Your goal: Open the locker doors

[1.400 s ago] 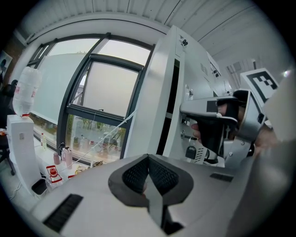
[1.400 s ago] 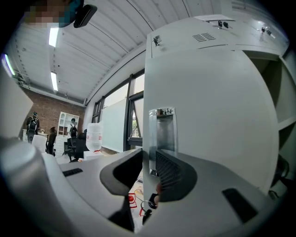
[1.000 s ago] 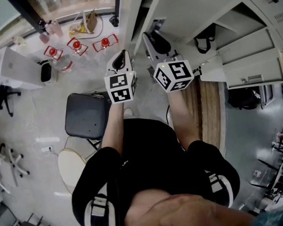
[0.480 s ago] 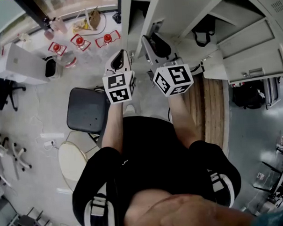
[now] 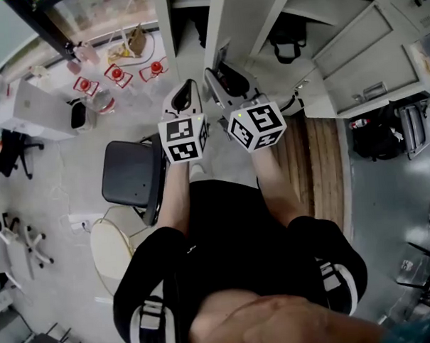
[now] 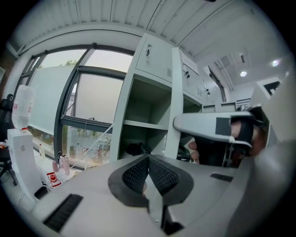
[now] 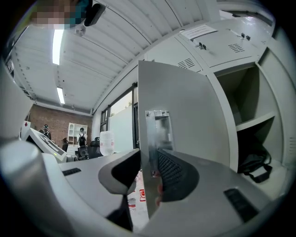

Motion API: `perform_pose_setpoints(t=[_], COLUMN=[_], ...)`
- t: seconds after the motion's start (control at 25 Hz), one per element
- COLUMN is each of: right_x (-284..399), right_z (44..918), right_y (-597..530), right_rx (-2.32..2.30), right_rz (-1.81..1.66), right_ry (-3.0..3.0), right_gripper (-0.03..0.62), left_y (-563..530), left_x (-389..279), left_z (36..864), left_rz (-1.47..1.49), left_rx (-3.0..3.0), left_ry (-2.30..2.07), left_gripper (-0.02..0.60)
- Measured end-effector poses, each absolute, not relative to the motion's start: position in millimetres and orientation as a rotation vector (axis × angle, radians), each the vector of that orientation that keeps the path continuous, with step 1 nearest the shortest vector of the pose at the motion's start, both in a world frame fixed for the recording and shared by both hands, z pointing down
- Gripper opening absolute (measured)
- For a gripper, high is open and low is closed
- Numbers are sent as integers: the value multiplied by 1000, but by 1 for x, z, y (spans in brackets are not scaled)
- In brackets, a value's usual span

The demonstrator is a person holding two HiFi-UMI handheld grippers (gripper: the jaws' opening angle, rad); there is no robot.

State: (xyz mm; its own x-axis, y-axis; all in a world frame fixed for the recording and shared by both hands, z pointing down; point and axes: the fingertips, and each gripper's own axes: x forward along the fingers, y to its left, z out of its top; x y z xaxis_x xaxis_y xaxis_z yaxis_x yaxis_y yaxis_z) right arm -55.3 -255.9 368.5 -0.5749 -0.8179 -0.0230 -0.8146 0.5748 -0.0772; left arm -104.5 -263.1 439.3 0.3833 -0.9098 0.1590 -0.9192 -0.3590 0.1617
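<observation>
Fingers (image 7: 175, 175) of right gripper (image 7: 149, 162) have just been opening, now wide | locker door (image 7: 189, 111) edge stands upright between them, unclamped I judge | left gripper (image 6: 149, 163) closed, empty, left of door | right is nearer.

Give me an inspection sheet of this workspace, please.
Surface: grey floor; no worktable seen.
Job's things: lockers, some compartments open; locker door swung out.
Clutter: black chair, red items on the floor, black bag in a locker.
Grippers: left gripper shut, empty; right gripper open, jaws have just been opening, door's edge between them.
Cables: thin lead on the floor.
Surroundings: big window; people far off.
</observation>
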Motion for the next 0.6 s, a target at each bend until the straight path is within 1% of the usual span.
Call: perform_pose_setpoints(t=[0.36, 0.48, 0.6], right_x=[-7, 13, 34], right_z=[367, 366, 367], right_y=[-218, -206, -192], right_rx=[-1434, -1469, -1503], right_rz=[-113, -86, -69], right_ry=[2708, 2696, 2678], right_gripper=[144, 137, 112], left_y=[-225, -213, -197], left_x=[-56, -35, -15], left_z=[425, 424, 427], left_rz=[47, 49, 60], left_rx=[2458, 2480, 2494], left_ry=[-1610, -1590, -1568], left_gripper=[11, 11, 11])
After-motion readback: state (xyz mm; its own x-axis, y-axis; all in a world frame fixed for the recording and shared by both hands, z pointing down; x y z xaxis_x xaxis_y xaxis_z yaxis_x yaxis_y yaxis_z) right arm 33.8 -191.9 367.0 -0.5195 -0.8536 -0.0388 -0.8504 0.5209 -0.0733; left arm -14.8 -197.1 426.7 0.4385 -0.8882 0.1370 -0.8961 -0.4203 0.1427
